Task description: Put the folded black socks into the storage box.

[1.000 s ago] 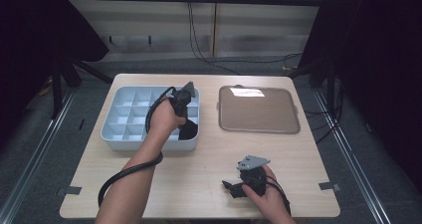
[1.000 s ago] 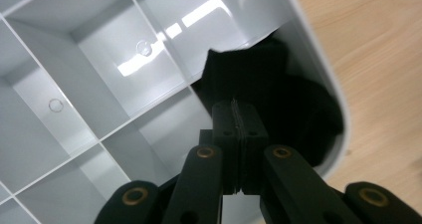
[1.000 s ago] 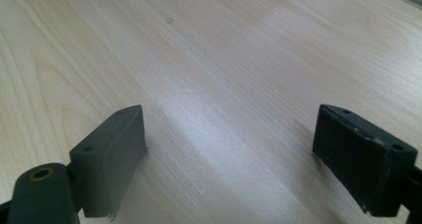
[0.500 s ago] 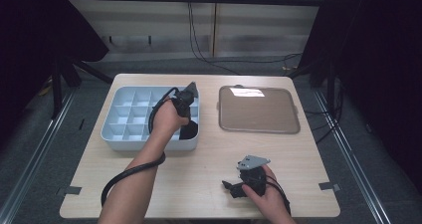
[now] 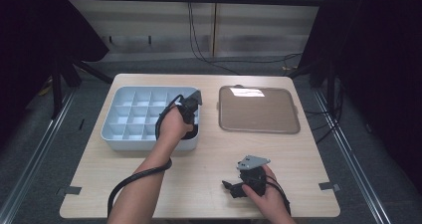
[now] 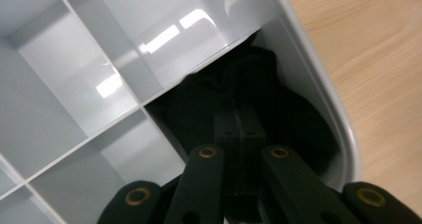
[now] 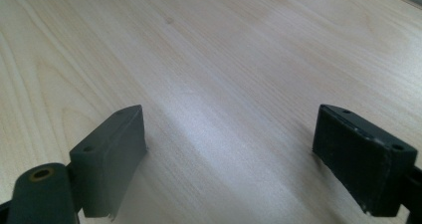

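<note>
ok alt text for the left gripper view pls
The left gripper, fingers closed together, reaches down into a corner compartment of a grey divided tray, pressed into a black cloth-like item lying there. Neighbouring compartments are bare, and pale wooden table shows beyond the tray's rim.

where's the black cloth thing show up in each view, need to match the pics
High view: the black cloth lies in the near right corner compartment of the grey divided tray, partly under the left gripper.
Left gripper view: it sits at centre, dark, in the corner compartment, with the shut jaws pressed into it.
Right gripper view: not in it; bare wooden table between open jaws.
Shared landmark: the tray's rounded corner wall, beside the wood.
</note>
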`<control>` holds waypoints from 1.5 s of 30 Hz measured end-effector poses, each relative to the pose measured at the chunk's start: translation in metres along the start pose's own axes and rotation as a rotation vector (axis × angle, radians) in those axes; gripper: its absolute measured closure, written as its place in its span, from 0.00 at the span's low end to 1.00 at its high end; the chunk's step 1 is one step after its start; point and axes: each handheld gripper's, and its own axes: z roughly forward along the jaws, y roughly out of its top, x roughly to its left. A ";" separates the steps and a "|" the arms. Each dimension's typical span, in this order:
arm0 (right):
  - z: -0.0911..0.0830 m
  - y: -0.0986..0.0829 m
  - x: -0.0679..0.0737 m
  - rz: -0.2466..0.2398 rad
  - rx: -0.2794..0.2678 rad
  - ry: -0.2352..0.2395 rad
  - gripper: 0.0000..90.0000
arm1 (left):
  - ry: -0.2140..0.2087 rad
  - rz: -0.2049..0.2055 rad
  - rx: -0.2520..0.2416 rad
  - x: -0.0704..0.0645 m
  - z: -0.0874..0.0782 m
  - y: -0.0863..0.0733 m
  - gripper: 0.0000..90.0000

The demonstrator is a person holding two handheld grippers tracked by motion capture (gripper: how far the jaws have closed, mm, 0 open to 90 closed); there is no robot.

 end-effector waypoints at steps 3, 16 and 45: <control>0.000 0.000 0.000 0.000 0.000 0.000 0.14 | -0.011 -0.011 -0.005 0.002 0.003 -0.001 1.00; 0.000 0.000 0.000 0.000 0.000 0.000 0.14 | -0.004 0.004 -0.026 0.001 -0.006 -0.004 0.96; 0.000 0.000 -0.001 -0.006 -0.003 -0.006 0.14 | -0.057 0.027 -0.115 0.004 -0.051 -0.025 0.37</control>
